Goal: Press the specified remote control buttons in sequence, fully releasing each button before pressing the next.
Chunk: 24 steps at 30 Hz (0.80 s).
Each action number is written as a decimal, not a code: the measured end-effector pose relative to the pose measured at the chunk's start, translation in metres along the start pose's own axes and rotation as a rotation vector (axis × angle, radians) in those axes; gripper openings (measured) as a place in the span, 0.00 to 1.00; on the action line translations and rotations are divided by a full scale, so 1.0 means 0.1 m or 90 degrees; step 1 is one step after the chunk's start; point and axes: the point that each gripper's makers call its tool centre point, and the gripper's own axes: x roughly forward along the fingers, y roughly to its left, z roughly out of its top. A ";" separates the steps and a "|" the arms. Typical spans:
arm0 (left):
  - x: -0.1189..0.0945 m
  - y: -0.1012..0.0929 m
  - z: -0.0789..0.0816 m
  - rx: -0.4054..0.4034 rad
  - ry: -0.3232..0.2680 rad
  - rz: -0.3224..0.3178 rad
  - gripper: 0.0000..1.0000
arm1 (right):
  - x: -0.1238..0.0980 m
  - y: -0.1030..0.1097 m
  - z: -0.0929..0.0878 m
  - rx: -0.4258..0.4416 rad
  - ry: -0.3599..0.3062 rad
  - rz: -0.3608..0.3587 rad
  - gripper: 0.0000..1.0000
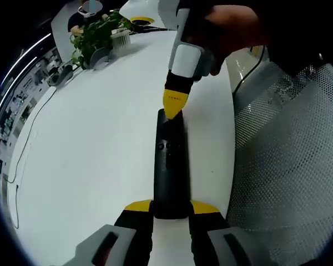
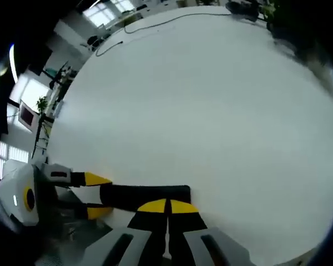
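Yellow jaw tips of the left gripper [image 1: 171, 209] sit at the bottom centre of the left gripper view, clamped on the near end of the black remote [image 1: 171, 169], which lies lengthwise up the middle of the frame on the white table [image 1: 89, 144]. At the remote's far end the right gripper [image 1: 174, 108] comes down from the upper centre, its yellow tips drawn together into one point that touches, or nearly touches, the top end of the remote; a gloved hand grips its body above. In the right gripper view the same tips, pressed together, sit at bottom centre over the remote's end, with the left gripper entering from the lower left and holding the other end. Likely step: pressing a button near the far end. Good practice here: steady clamp with the left so the remote does not rock, straight downward push with the right tip, then a full lift clear before moving to the next button. Risk: a slanted push could slide the tip onto a neighbouring key. Farther off, upper left, a potted plant [image 1: 97, 32] and a cable [image 1: 30, 130] trailing along the table edge
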 end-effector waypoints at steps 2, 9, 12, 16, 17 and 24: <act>0.00 0.00 0.00 0.000 0.001 0.001 0.24 | 0.00 0.00 0.02 0.013 -0.004 0.006 0.00; 0.00 0.00 0.00 -0.002 0.007 0.002 0.25 | 0.01 0.02 0.05 0.010 -0.013 0.009 0.00; 0.01 0.00 -0.01 -0.001 0.007 0.002 0.25 | 0.00 0.01 0.08 0.008 -0.026 0.004 0.00; 0.00 0.00 -0.01 0.000 0.008 0.002 0.25 | -0.01 0.02 0.08 -0.005 -0.027 0.000 0.00; 0.00 0.00 -0.01 0.000 0.009 0.001 0.25 | -0.01 0.03 0.08 -0.003 -0.026 0.006 0.00; 0.00 0.00 -0.01 -0.001 0.010 -0.001 0.25 | 0.01 0.16 0.06 -0.003 -0.014 0.048 0.00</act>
